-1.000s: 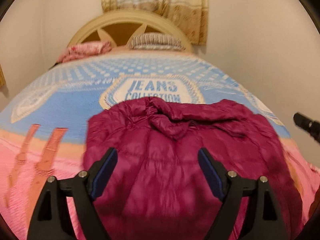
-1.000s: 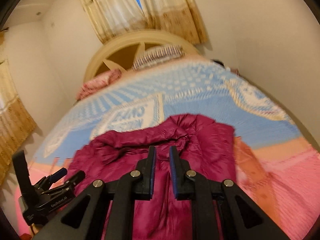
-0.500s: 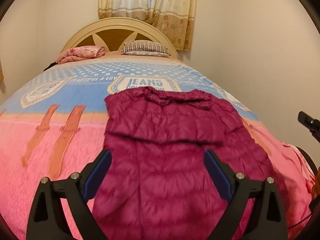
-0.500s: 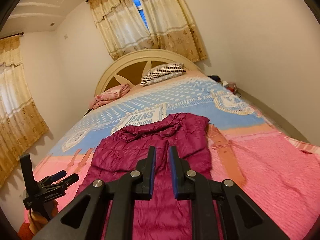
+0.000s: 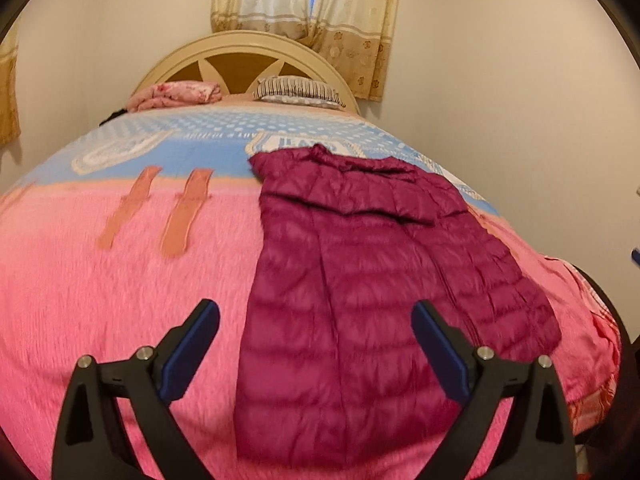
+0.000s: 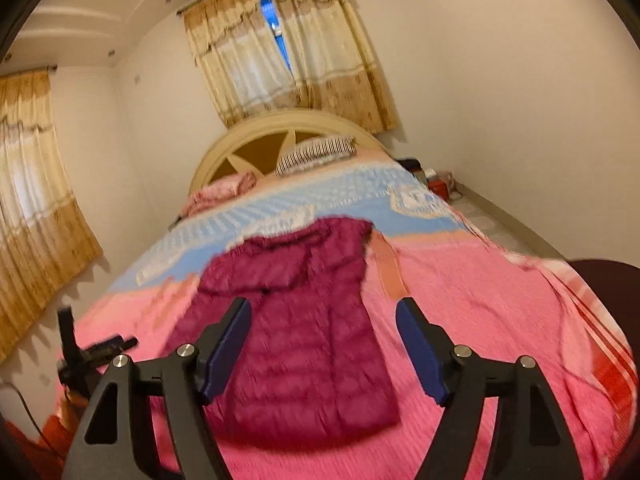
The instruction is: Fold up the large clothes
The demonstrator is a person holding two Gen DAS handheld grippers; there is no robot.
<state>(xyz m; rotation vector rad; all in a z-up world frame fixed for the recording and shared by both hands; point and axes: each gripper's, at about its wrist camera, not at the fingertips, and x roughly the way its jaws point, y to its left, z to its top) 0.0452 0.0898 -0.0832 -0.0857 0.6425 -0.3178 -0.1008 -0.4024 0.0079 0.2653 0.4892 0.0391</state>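
A maroon quilted puffer jacket (image 5: 372, 280) lies flat and lengthwise on the bed, its collar toward the headboard and its hem near the foot; it is seen too as the jacket (image 6: 304, 332) in the right wrist view. My left gripper (image 5: 316, 316) hovers over the hem end, jaws wide and still opening, nothing between them. My right gripper (image 6: 324, 312) is also above the hem end, its jaws opening, holding nothing. The left gripper (image 6: 80, 356) shows at the left edge of the right wrist view.
The bed carries a pink and blue blanket (image 5: 120, 280). A striped pillow (image 5: 296, 88) and a folded pink cloth (image 5: 176, 94) lie by the cream headboard (image 5: 240, 52). Walls and curtains (image 6: 280, 60) stand behind; small items (image 6: 436, 184) sit on the floor to the right.
Both grippers have drawn back toward the foot of the bed, so the jacket now looks smaller and fully laid out. The right gripper went from shut to open. The left widened a little.
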